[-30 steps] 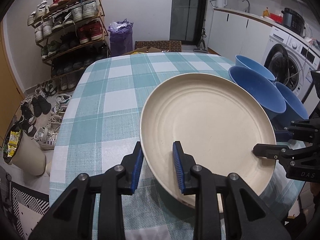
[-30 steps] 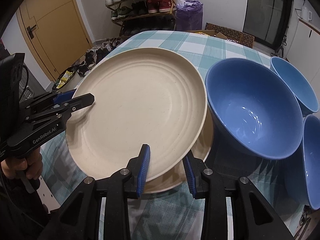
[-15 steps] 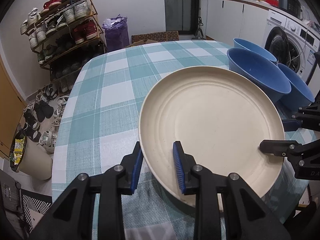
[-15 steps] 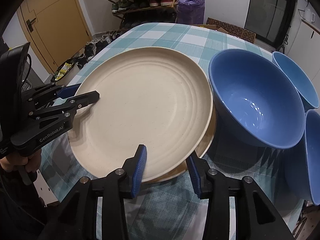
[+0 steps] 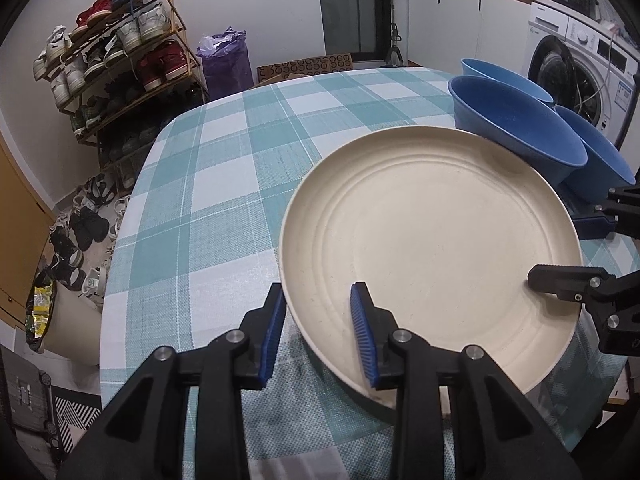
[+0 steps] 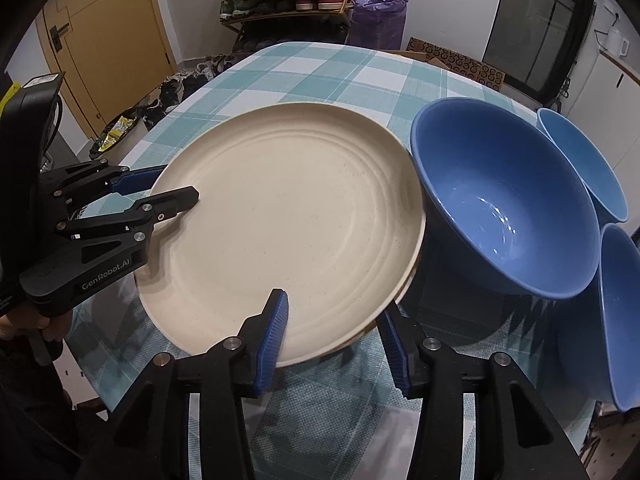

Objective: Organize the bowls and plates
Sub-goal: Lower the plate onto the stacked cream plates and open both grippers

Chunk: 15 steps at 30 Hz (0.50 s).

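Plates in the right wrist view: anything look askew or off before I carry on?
Yes: the top plate sits off-centre on the lower plate, whose rim peeks out only on the bowl side. The nearest blue bowl is tipped toward the plates, seemingly against the rim. The left gripper and right gripper both straddle the rim, open.

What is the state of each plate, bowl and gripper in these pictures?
top plate: stacked on the lower plate, both grippers straddling its rim.
lower plate: on the table, only an edge showing.
large bowl: upright, empty, beside the plates.
two smaller bowls: empty, tilted, crowded against the large bowl.
left gripper: open.
right gripper: open.
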Motion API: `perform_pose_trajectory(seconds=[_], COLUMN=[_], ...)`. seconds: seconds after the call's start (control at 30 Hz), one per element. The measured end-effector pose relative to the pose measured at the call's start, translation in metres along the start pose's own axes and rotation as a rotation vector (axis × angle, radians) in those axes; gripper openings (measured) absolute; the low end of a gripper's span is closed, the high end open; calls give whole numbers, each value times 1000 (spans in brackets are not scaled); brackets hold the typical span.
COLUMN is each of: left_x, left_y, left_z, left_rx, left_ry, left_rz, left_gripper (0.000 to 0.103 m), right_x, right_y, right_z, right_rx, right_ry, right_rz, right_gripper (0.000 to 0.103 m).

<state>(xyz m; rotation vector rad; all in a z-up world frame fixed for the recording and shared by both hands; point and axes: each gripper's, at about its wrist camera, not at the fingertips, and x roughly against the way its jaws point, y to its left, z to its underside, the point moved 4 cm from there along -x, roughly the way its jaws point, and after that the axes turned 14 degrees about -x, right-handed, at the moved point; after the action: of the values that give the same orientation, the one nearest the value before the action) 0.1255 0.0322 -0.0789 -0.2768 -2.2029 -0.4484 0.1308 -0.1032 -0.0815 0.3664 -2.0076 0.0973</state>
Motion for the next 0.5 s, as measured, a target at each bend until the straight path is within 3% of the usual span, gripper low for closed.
perform_pose_trajectory(seconds=[0.1,0.2,0.5], left_x=[-2,-8,-11], left_y=[-2,-3,2], left_z=[0,2,3], left_rx=[-9,-13,2], left_ry=[8,22,16], left_rz=[-9,-3,-4], left_gripper=[42,42,53], right_x=[0,1,-7], right_y=[-1,1,3], right_z=[0,2,5], right_rx=[9,44,59], right_ry=[-6,-33,-26], right_rz=[24,66,49], right_gripper=[51,61,69])
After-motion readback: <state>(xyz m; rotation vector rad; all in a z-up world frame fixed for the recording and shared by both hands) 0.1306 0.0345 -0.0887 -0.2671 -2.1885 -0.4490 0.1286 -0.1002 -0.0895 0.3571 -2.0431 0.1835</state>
